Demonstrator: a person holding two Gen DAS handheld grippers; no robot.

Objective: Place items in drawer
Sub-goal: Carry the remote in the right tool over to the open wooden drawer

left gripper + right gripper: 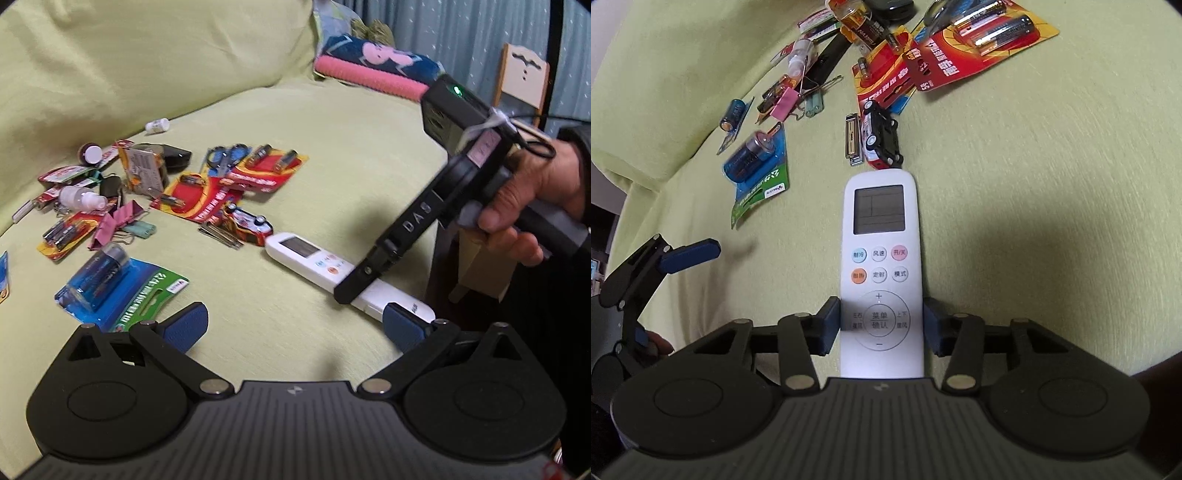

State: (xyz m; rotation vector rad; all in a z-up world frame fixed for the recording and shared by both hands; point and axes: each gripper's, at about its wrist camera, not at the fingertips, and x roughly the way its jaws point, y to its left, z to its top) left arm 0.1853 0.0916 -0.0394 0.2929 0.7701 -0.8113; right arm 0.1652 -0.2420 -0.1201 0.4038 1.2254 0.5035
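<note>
The right gripper (881,328) straddles the lower end of a white remote control (880,258), one blue pad (831,325) against each long side, so it appears clenched on the remote, which lies flat on the yellow-green sofa cushion (1034,184) with its display end pointing away from the gripper. A hand (535,199) holds this gripper by its handle. To its left the left gripper (295,325) hovers released — its blue fingers (184,325) spread wide with nothing between them, one of them just beside the remote's near end. Just beyond the remote's far end sits a small toy car (881,136), touching or nearly touching it, with a metal nail clipper (854,142) lying alongside the car. Further left of the right gripper lies a blue-and-green blister pack (757,162) holding a large battery. Beyond these sits a loose heap — red battery cards (979,40), pink binder clips (785,103), a small white bottle (801,55) and blue-handled scissors (225,155).
</note>
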